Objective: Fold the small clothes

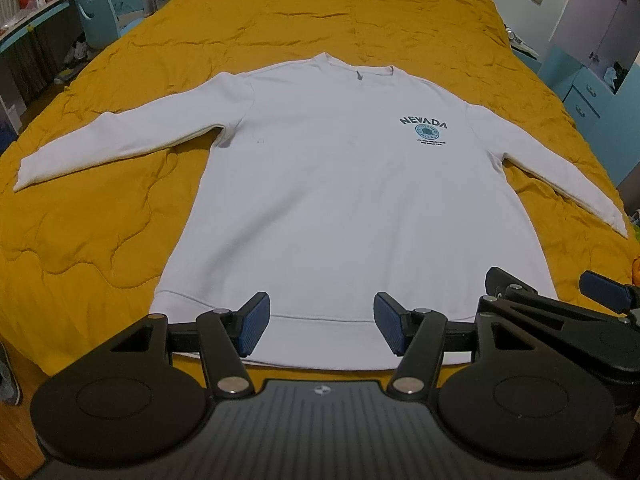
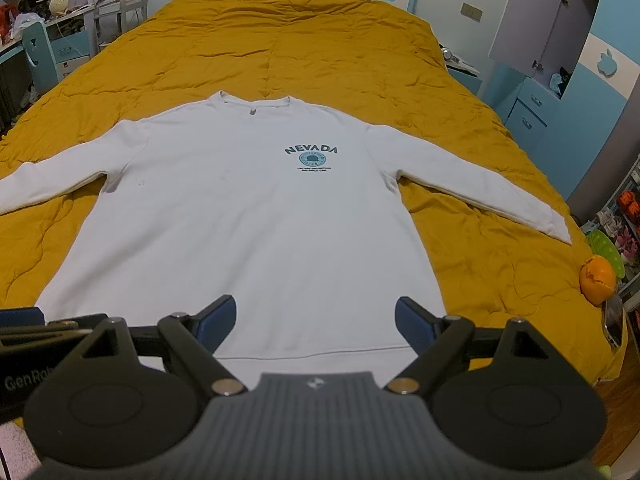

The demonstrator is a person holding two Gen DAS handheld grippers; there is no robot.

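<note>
White sweatshirt [image 1: 340, 200] spread flat, front up, on yellow bedspread [image 1: 280, 20], left claw [image 1: 320, 328] and right claw [image 2: 316, 324] both released, poised above its hem, grasping nothing

White sweatshirt [image 1: 340, 200], teal print; mustard quilt [image 1: 280, 20]; blue-padded tongs [image 1: 320, 326].

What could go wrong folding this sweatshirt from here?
1. Both grippers, left and right, hang open side by side over the hem; moving together they might bump.
2. The quilt is rumpled, so a low pinch could catch it along with the sweatshirt.
3. The sleeves lie spread wide and may drag or bunch in a fold.
</note>
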